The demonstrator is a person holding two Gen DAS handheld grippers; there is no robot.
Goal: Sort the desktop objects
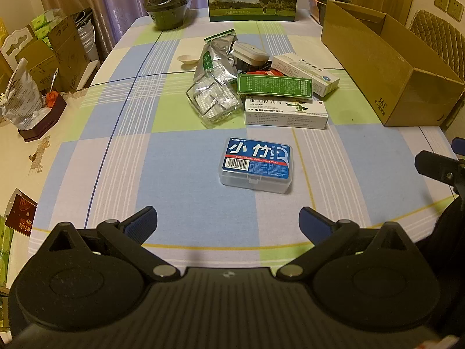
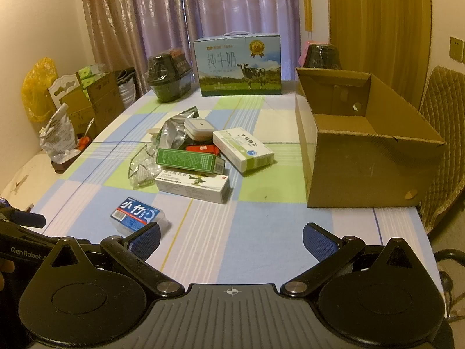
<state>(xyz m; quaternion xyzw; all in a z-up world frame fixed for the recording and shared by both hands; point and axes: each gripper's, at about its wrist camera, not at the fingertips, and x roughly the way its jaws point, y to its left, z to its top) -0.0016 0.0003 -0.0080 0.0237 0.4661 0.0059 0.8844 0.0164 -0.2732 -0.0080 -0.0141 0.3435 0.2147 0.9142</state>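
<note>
While both tools hang low over the checked tablecloth (image 1: 180, 157), nothing on it is gripped.

Floss-pick box: a clear plastic case with a blue label (image 1: 257, 164), lying flat and alone, nearer the grippers than the pile.
Left gripper: (image 1: 228, 222) spread wide, blue pads (image 1: 139, 224) empty and touching nothing; the floss-pick box lies just ahead, in line with the gap between the fingers.
Right gripper: (image 2: 231, 240) equally wide apart, holding nothing, above bare cloth; the floss-pick box (image 2: 136, 216) sits beside its left finger, partly hidden behind it.
Pile: green carton (image 1: 274, 86) resting on a white medicine box (image 1: 286, 113); a second white box (image 1: 306, 71), a foil pouch (image 1: 216, 59), a crumpled clear bag (image 1: 213, 101), a white lidded case (image 1: 250, 53) and a small red packet (image 1: 268, 72) crowd together behind.
Cardboard box: (image 2: 360, 171) open-topped, to the right of the pile and apart from it.
Milk carton: (image 2: 238, 65) upright at the table's far edge.
Only in the left view: a white spoon (image 1: 186, 59) in clear sight left of the pouch, and part of the other tool at the right edge.
Only in the right view: the cardboard box's empty inside.
</note>
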